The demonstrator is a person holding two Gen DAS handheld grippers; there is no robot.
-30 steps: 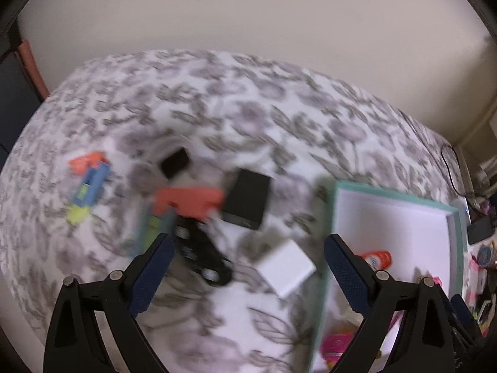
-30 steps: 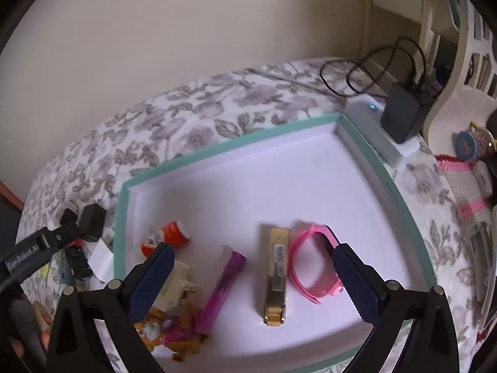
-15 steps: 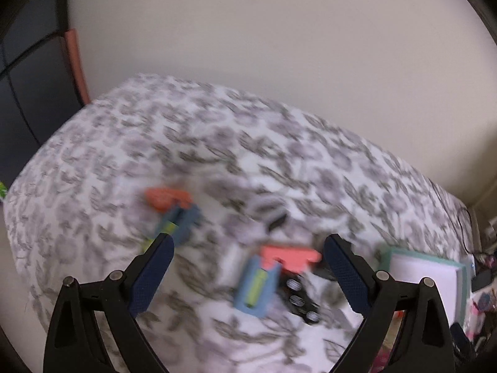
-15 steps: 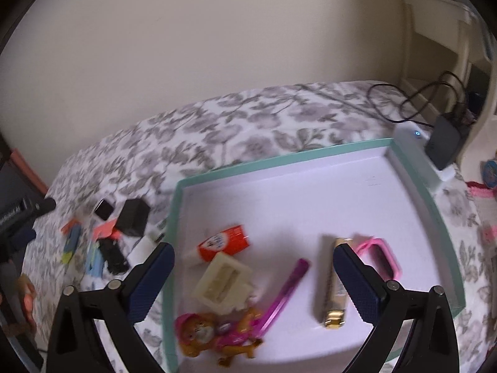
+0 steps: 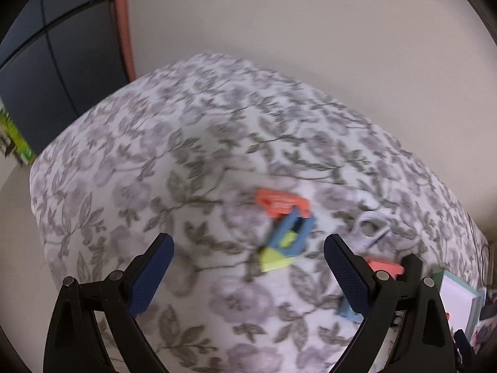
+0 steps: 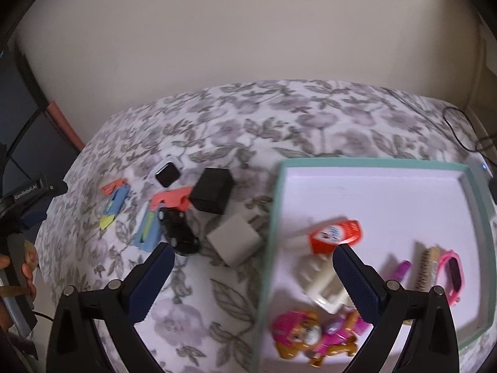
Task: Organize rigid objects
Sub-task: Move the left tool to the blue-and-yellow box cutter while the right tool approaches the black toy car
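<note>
Both views are motion-blurred. In the left view, the left claw's (image 5: 247, 264) right finger hides most of a 2nd clip (image 5: 385, 268), and the tray (image 5: 473, 307) is cut off at the right edge. That claw gapes wide, empty, above the floral bed (image 5: 155, 161); an orange-blue-yellow clip (image 5: 287, 233) lies between its fingers, further ahead. The right claw (image 6: 253, 269) is also wide open and empty, straddling the tray's left rim, with the grey block (image 6: 234, 239) just ahead.

Dim, motion-blurred, fisheye-warped edges
</note>
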